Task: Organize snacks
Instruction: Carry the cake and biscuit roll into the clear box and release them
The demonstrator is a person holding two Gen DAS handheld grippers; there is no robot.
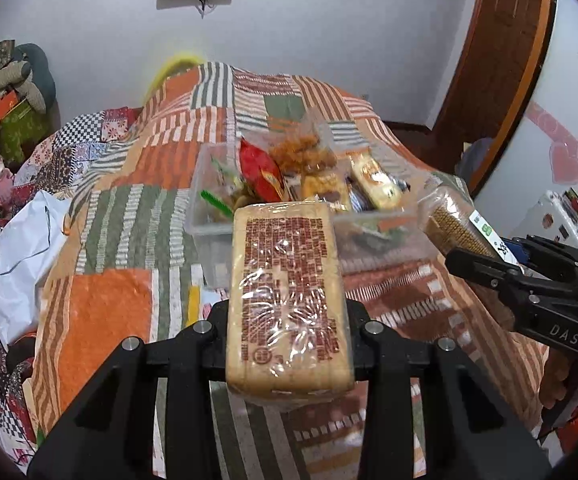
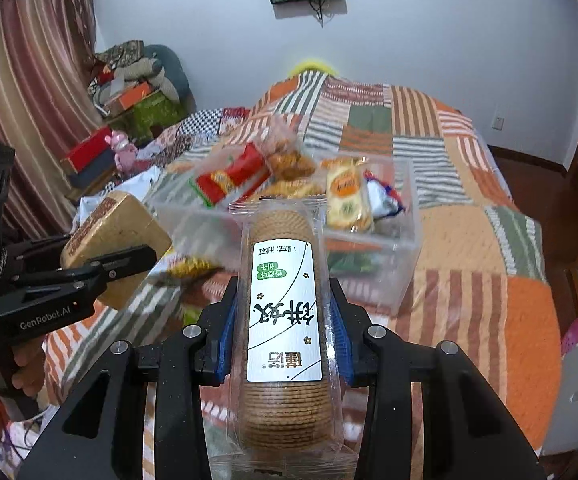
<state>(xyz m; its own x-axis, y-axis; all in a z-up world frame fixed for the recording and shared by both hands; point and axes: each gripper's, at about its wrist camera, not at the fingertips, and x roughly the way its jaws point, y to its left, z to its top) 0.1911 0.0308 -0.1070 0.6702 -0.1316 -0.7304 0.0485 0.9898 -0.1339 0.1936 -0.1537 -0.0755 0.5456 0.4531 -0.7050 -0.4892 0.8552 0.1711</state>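
Both hands loaded at once. Left gripper (image 1: 289,320) pinching a flat rectangular pack of pale biscuits (image 1: 287,292), fingers pressed to its long sides, pack held above the near part of the patchwork quilt (image 1: 117,312). Right gripper (image 2: 285,320) clamped likewise on a clear sleeve of round biscuits (image 2: 283,312), blue pads (image 2: 225,332) tight against the wrapper. Both packs aimed at the clear plastic bin (image 2: 405,248) sitting mid-bed.

Risks, as judged from here:
- Crowding at the bin mouth; two grippers arriving together, likely to knock one another or the rim.
- Bin light and on soft bedding; liable to tip or slide under a push from either pack.
- Slick wrappers; could slip if either grip relaxes early, dropping onto the quilt short of the bin.
- Brittle contents; cracking under a harder squeeze.

Inside the bin: a red packet (image 2: 233,178) propped high, a bag of orange fried snacks (image 1: 303,152), a yellow-and-white packet (image 2: 347,196), something green lower down, probably more wrappers, though blurred. Already fairly full, so little free room near the front wall.
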